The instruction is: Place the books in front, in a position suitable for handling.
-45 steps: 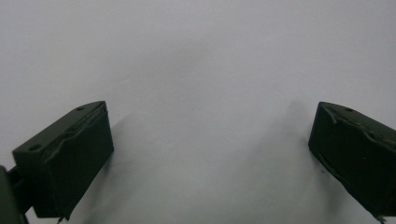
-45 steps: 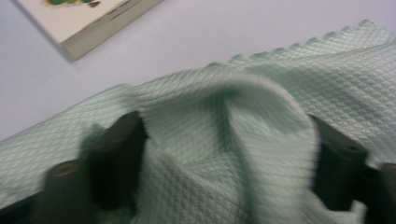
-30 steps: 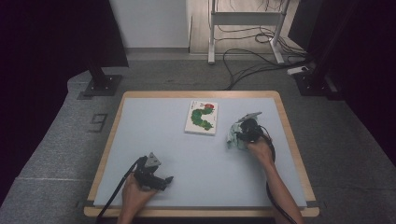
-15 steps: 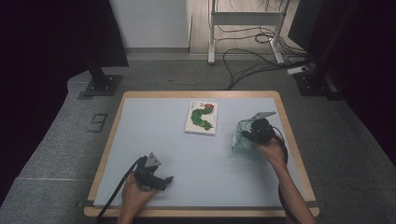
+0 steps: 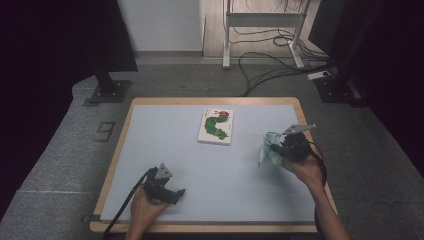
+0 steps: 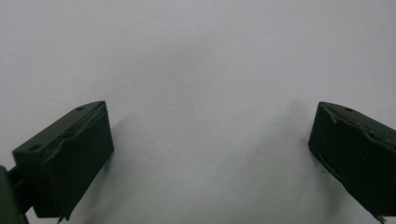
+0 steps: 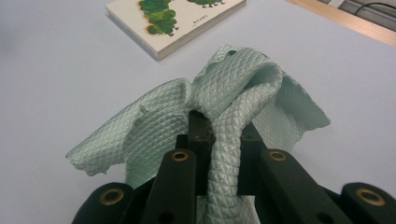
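Observation:
A pale green quilted cloth (image 5: 267, 149) hangs bunched from my right gripper (image 5: 280, 148), lifted off the table at the right side. In the right gripper view the black jaws are shut on a fold of the cloth (image 7: 224, 116), which drapes over and around my right gripper (image 7: 219, 128). My left gripper (image 5: 177, 192) rests low near the table's front edge, held by a hand. Seen through the left gripper view, its two black fingers (image 6: 70, 154) stand wide apart over bare table, nothing between them.
A picture book (image 5: 216, 126) with a green caterpillar on its cover lies flat at the table's middle back, also near the top of the right gripper view as the book (image 7: 173, 21). The light blue table top (image 5: 165, 145) has a wooden rim. Stands and cables sit on the floor behind.
My right gripper has moved to the right and upward with the cloth in it, away from the book. The left hand has stayed put.

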`<state>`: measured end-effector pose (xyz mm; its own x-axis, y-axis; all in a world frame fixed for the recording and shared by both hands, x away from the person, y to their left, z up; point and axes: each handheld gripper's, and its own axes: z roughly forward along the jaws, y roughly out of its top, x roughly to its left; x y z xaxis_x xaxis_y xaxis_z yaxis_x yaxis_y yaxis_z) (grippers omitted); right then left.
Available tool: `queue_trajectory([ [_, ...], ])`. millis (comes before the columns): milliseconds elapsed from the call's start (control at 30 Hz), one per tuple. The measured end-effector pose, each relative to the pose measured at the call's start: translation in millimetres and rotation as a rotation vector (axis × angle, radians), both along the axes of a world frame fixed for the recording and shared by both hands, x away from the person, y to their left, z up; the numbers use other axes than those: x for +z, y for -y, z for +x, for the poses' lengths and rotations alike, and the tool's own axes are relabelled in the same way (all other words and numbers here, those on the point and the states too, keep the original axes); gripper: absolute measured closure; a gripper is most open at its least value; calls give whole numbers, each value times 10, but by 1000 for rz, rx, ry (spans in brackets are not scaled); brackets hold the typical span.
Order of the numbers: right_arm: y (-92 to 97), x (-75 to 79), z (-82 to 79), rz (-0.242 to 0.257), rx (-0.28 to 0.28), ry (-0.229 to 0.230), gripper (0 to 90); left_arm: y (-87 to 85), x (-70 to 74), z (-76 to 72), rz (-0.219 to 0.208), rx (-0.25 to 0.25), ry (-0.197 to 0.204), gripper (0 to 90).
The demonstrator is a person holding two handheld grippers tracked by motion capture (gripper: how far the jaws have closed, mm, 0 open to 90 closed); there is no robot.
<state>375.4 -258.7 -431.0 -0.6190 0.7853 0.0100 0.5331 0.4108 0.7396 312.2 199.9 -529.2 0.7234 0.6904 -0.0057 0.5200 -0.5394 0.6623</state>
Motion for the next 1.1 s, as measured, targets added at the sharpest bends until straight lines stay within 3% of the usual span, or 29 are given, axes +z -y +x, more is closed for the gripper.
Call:
queue_trajectory([
  [433, 260, -30, -472, -29, -12, -3, 796, -2, 1, 2, -2, -1, -2, 0],
  [667, 385, -258, -634, -22, -33, -19, 794, -2, 0, 2, -2, 0, -1, 0],
  [1100, 366, -709, -649, -19, -46, -53, 772, -3, 1, 3, -1, 1, -2, 0],
])
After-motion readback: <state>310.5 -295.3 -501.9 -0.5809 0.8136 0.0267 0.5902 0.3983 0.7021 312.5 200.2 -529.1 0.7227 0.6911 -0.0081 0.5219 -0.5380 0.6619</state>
